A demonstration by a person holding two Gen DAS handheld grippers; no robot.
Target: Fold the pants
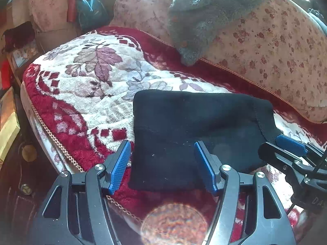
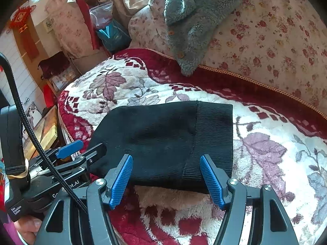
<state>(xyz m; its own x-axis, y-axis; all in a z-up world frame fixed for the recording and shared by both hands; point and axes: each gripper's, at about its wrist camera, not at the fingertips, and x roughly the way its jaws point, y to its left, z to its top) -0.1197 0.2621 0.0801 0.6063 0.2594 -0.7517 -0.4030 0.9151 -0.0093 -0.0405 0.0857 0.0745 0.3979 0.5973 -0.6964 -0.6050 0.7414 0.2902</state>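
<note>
Black pants point(image 2: 163, 140), already doubled into a compact bundle, lie on the near part of a red-and-white floral blanket point(image 2: 265, 143) covering a sofa seat, well in front of the grey fleece garment point(image 2: 190, 30) draped over the flowered backrest cushion point(image 2: 276, 40). The left gripper point(image 1: 162, 166) hovers at the bundle's near left corner, its blue pads apart with cloth showing between them but nothing pinched. The right gripper point(image 2: 166, 180) stands at the near edge close to the ribbed waistband point(image 2: 212, 134), likewise spread wide and clamped on nothing. The knit looks soft, light and limp; it should sag and slide over itself when lifted, and the plush blanket may drag at it. The stacked layers look thick enough that a shallow pinch could catch only the top one. The firmer ribbed band and the near corners appear the surest places to take hold, one tong at each side, all layers together.
</note>
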